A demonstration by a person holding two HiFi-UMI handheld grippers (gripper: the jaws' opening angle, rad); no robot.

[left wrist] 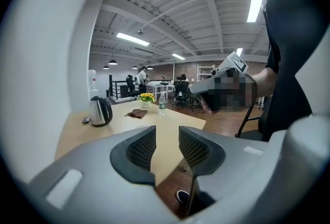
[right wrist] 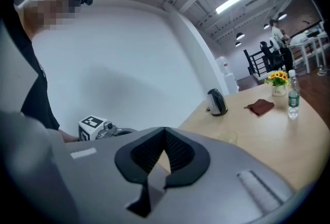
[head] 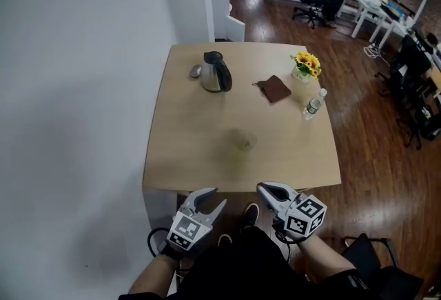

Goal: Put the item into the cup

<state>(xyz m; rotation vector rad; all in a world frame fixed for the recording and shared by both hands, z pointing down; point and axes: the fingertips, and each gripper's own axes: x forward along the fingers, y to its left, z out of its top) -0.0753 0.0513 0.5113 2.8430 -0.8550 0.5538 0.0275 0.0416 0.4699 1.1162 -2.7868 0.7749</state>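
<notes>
Bench (head: 193, 112): pale wood; everything I need sits on it.
Kettle (head: 216, 72): upright near the far left corner.
Left hand-held gripper (head: 212, 196): released, jaws apart with nothing between them. It is held off the near edge, close to my body.
Right hand-held gripper (head: 265, 188): clenched on nothing, pads pressed together, also off the near edge.
Brown cloth (head: 275, 89): lies flat near the far edge, right of the kettle. It looks soft and floppy.
Cup (head: 242, 141): clear and upright, toward the near edge and about midway along it. I'd judge it light and easy to tip.
Grey item (head: 196, 71): just beside the kettle on its left. I take this for the piece to move, though it is too small to tell for sure. It looks hard, rounded and smooth, so probably slippery; I'd pinch it across its narrow middle. It is well apart from both grippers, farther off than the cup.
</notes>
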